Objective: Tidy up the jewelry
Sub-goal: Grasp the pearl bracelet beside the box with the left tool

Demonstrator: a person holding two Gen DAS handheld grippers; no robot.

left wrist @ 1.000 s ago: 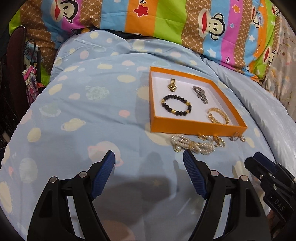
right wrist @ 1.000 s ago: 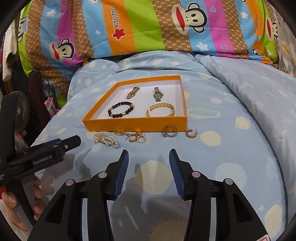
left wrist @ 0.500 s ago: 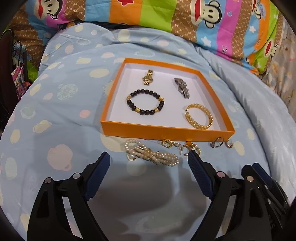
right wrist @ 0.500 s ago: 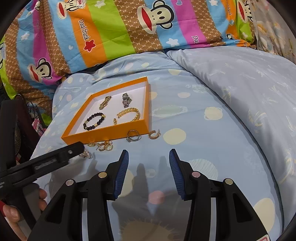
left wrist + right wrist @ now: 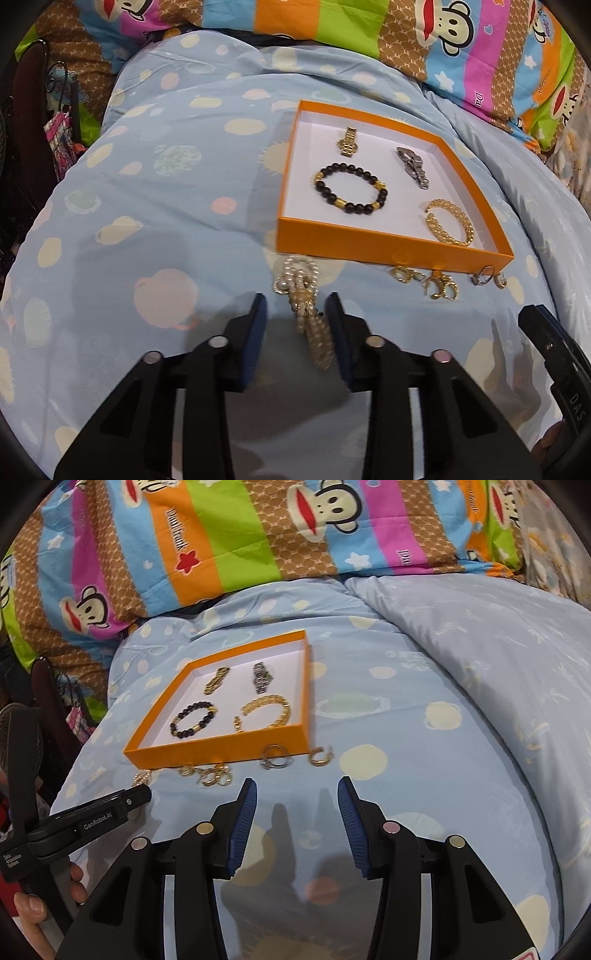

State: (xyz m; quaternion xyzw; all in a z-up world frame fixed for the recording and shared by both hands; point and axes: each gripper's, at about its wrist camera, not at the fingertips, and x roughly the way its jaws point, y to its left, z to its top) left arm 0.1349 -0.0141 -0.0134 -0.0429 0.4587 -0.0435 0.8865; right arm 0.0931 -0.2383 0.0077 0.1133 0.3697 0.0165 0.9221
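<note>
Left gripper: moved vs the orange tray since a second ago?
Yes. The left gripper has come in around the pearl bracelet before the orange tray, jaws just closing.

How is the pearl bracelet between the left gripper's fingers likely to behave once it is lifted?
The pearl bracelet is several strung strands, so it will probably droop. Its round beads may slip on the pads. The left gripper, whose jaws have just been closing, brackets only part of it.

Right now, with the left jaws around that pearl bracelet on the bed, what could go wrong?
1. The left gripper has just been closing, and the pearl bracelet lies between its jaws with a gap on one side; a thin pinch could let the looped strands slip or trail.
2. The soft blue duvet may bunch into the jaws.
3. The bracelet's far end sits beside the orange tray, so it could snag the wall on lifting.
</note>
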